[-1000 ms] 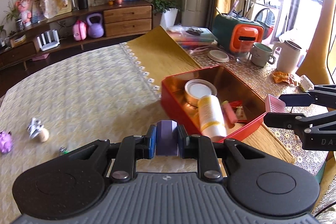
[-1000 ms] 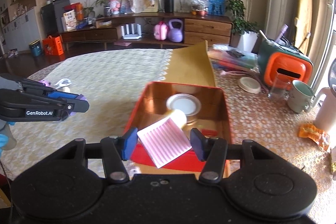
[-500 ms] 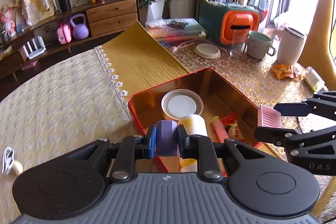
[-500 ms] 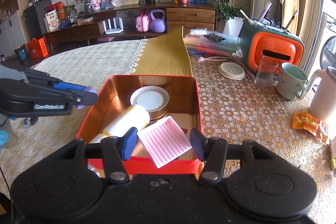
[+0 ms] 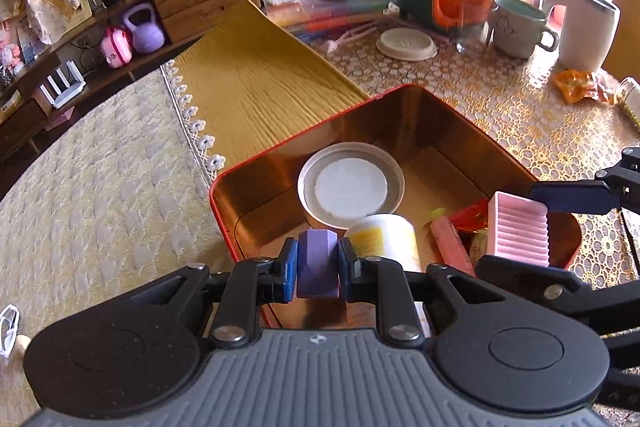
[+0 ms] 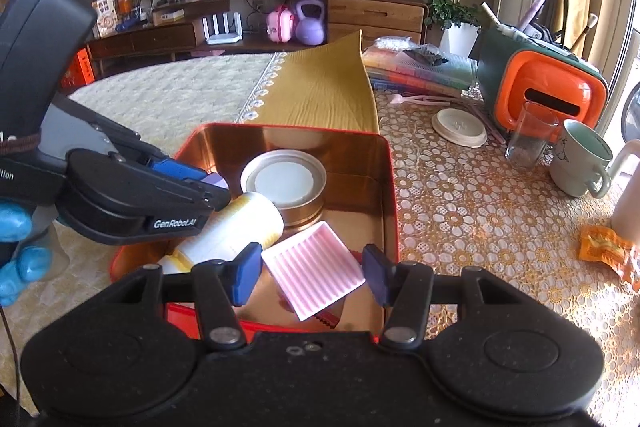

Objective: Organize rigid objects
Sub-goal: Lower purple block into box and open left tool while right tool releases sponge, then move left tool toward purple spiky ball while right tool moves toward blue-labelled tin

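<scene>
A red tin (image 5: 224, 211) with a copper inside stands on the table, with a round white-topped jar (image 5: 350, 185), a white and yellow bottle (image 5: 382, 239) and a pink stick (image 5: 446, 247) in it. My left gripper (image 5: 319, 267) is shut on a purple faceted block (image 5: 318, 259) and hangs over the tin's near left part. From the right wrist it shows as the left gripper (image 6: 212, 189) above the bottle (image 6: 244, 223). My right gripper (image 6: 313, 275) is shut on a pink ribbed tray (image 6: 312, 263), held tilted over the near right part of the tin (image 6: 390, 187).
Right of the tin stand a green and orange box (image 6: 540, 95), a glass (image 6: 528, 135), a mug (image 6: 580, 159), a white jug (image 5: 586, 31), a round lid (image 6: 458, 127) and an orange wrapper (image 6: 608, 251). Books (image 5: 332, 3) lie behind. A yellow runner (image 5: 256, 79) borders the pale cloth on the left.
Both grippers have come forward and down over the tin with their loads. The left one swung in from the pale cloth to above the tin's near left corner.
</scene>
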A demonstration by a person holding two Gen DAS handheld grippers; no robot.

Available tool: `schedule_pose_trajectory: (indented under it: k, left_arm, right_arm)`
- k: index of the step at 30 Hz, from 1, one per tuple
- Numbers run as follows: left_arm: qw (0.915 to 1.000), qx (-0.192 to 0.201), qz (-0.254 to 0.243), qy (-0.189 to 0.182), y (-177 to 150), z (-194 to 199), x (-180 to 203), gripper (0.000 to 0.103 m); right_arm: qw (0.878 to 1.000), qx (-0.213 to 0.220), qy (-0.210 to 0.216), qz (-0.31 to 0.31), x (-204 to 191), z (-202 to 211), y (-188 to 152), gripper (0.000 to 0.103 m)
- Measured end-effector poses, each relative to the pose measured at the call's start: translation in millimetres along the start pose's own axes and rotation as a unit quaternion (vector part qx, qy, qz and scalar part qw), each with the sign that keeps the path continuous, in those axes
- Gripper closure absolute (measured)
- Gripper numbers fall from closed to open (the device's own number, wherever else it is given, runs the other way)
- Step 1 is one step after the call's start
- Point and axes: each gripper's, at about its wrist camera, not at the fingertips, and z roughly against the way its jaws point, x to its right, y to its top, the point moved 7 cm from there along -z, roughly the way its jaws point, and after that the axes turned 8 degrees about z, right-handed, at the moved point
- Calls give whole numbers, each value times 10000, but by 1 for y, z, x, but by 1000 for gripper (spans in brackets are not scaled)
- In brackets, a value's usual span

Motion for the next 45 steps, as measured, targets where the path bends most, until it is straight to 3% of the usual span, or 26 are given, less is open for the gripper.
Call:
schedule_pose_trajectory:
  k: [17,34,45]
  left_arm:
    - [9983,-465,251,-238,-3,-25,2,83]
    - [9991,-412,108,-81,-6,-17,5,82]
    - [9988,-257,318,-275,-11,11,-2,79]
  right_arm:
    - [9989,-373,-140,248,-3,-24,-11,49]
    - [9992,-335,-164,170,-6,-15,-12,43]
    - [9997,-188,-88,-138,-4,8,-12,41]
